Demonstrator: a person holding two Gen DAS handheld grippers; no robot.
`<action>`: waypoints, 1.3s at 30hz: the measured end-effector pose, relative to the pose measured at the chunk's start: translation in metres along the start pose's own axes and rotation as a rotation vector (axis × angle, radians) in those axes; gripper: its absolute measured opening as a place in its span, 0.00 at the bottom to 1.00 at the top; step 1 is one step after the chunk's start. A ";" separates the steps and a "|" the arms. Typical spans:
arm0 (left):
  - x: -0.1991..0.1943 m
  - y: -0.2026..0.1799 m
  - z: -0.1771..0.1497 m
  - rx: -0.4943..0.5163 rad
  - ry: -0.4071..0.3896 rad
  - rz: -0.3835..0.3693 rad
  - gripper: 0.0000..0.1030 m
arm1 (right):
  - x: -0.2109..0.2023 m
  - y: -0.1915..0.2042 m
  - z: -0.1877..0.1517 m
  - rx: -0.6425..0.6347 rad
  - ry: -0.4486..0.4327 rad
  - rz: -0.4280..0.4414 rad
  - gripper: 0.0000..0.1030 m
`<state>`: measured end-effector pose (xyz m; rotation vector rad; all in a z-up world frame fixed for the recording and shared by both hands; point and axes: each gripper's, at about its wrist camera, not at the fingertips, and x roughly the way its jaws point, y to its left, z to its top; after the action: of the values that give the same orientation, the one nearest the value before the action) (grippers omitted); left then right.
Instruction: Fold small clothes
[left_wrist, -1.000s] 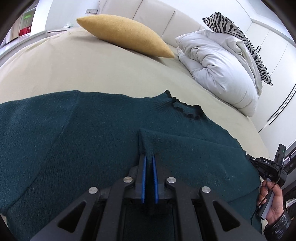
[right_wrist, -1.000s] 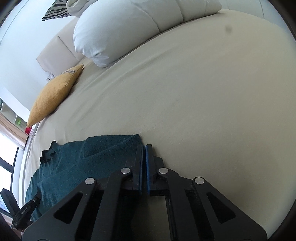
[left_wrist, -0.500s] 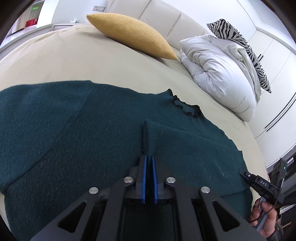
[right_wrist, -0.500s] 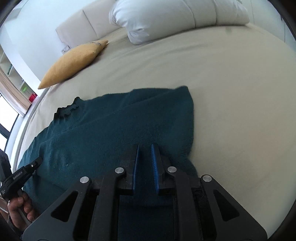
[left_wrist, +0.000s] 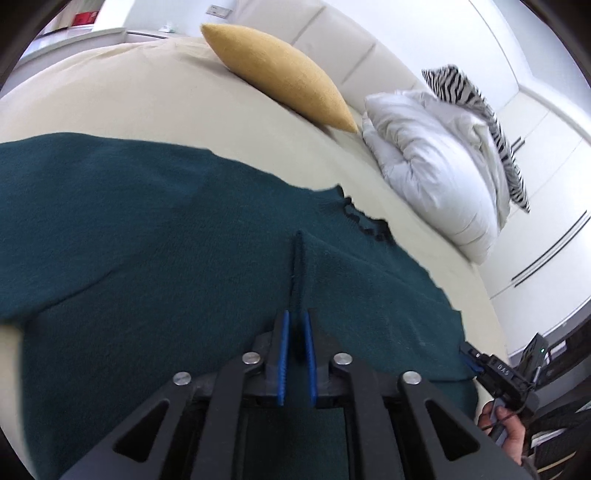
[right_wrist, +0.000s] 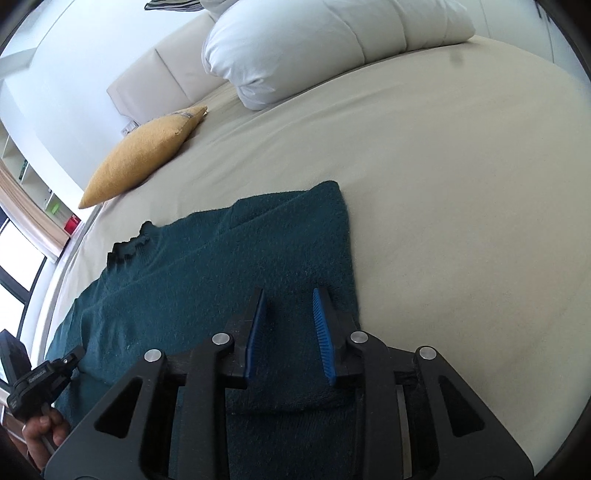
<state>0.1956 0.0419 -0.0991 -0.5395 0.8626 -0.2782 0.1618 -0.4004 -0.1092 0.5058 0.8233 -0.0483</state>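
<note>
A dark teal sweater (left_wrist: 166, 240) lies flat on the beige bed (left_wrist: 147, 99), its black frilled collar (left_wrist: 365, 221) toward the pillows. One side is folded over the body, and the fold's edge (left_wrist: 297, 266) runs straight to my left gripper (left_wrist: 295, 321). Its jaws are opening, slightly parted, with the edge lying loose at the tips. My right gripper (right_wrist: 289, 293) hovers over the folded part of the sweater (right_wrist: 295, 236); its jaws are opening too, with only flat cloth beneath. Each wrist view also shows the other gripper, the right gripper (left_wrist: 495, 373) and the left gripper (right_wrist: 44, 373), held in a hand.
A mustard pillow (left_wrist: 280, 74) lies by the padded headboard, with a white duvet (left_wrist: 436, 166) and a zebra cushion (left_wrist: 476, 99) beside it. Bare sheet (right_wrist: 461, 184) stretches to the right of the sweater. White wardrobe doors stand past the bed's far side.
Both grippers were shut on the sweater's edge and have since parted their jaws. The right one carried the side over the body and let it lie flat. Both drew back a little.
</note>
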 end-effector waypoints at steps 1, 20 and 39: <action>-0.013 0.004 -0.001 -0.010 -0.014 -0.008 0.34 | -0.009 0.004 -0.001 0.002 -0.007 -0.026 0.27; -0.236 0.309 -0.011 -0.854 -0.521 -0.027 0.73 | -0.093 0.136 -0.101 -0.011 -0.005 0.194 0.70; -0.167 0.065 0.086 -0.037 -0.336 0.168 0.07 | -0.107 0.084 -0.130 0.067 0.011 0.180 0.68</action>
<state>0.1590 0.1986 0.0179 -0.5266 0.5826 -0.0151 0.0181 -0.2846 -0.0724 0.6416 0.7859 0.0930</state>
